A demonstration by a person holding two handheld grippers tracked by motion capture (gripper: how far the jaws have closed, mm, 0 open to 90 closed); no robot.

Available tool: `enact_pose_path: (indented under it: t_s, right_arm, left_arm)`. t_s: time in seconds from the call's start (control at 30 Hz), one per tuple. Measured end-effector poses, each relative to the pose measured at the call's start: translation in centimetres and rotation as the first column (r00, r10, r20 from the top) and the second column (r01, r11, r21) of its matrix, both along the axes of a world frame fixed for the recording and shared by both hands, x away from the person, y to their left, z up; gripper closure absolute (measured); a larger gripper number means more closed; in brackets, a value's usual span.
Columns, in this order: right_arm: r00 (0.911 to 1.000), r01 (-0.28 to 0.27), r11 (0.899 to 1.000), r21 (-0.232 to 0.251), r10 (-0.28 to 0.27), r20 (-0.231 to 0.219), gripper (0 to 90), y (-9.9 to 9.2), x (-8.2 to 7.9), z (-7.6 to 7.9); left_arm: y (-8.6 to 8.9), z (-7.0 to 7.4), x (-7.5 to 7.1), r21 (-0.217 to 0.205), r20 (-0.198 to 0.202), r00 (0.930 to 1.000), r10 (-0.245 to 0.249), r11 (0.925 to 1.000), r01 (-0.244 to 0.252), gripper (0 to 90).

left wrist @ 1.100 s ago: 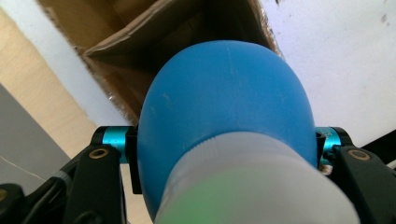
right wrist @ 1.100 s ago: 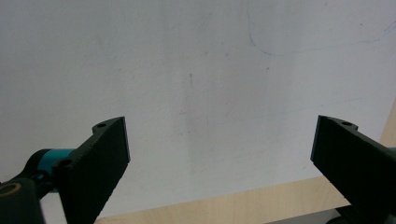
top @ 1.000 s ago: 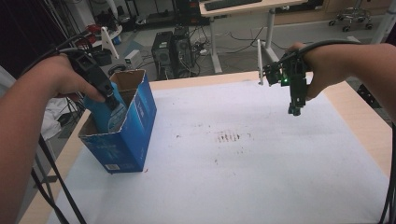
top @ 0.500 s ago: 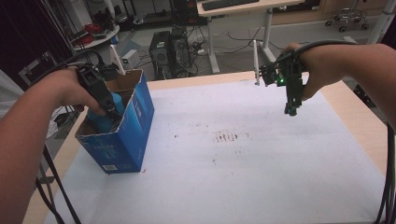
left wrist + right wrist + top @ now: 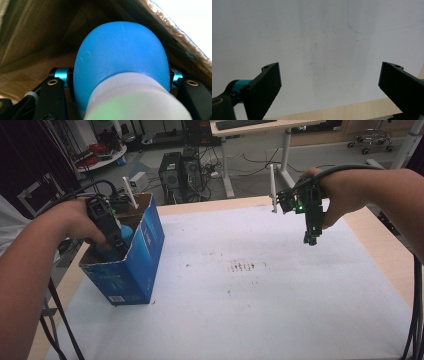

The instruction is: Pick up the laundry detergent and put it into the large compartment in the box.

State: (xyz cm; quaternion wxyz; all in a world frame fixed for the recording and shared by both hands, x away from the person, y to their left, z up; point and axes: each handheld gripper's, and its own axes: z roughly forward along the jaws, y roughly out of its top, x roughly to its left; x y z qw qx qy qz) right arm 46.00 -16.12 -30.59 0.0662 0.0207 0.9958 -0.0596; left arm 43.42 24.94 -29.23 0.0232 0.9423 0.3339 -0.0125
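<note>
In the high view the left gripper reaches into the blue box at the table's left edge, in the left gripper view it is clamped on the blue bottle inside the box, and in the right gripper view the right gripper stands wide apart above the white sheet.

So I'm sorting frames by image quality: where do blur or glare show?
Left gripper view: the blue bottle is soft, its white cap fully blurred, and the top right corner blown out. Right gripper view: fingers sharp, lighting even. High view: mildly soft, with no harsh glare on the white table cover.
</note>
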Motion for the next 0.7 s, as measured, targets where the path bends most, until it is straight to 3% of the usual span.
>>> enact_pose_path:
  t_s: [0.37,0.7]
  right_arm:
    - [1.0,0.008,1.0,0.0,-0.008,0.0,3.5,-0.01,0.03,-0.15]
    - [1.0,0.0,1.0,0.002,0.0,0.0,3.5,0.0,0.01,-0.04]
  left_arm:
    - [0.26,-0.47,-0.03,-0.006,-0.011,0.9997,-0.021,0.9998,0.021,39.4]
    - [0.01,-0.44,-0.09,0.023,-0.01,0.9998,-0.019,0.9996,0.019,37.9]
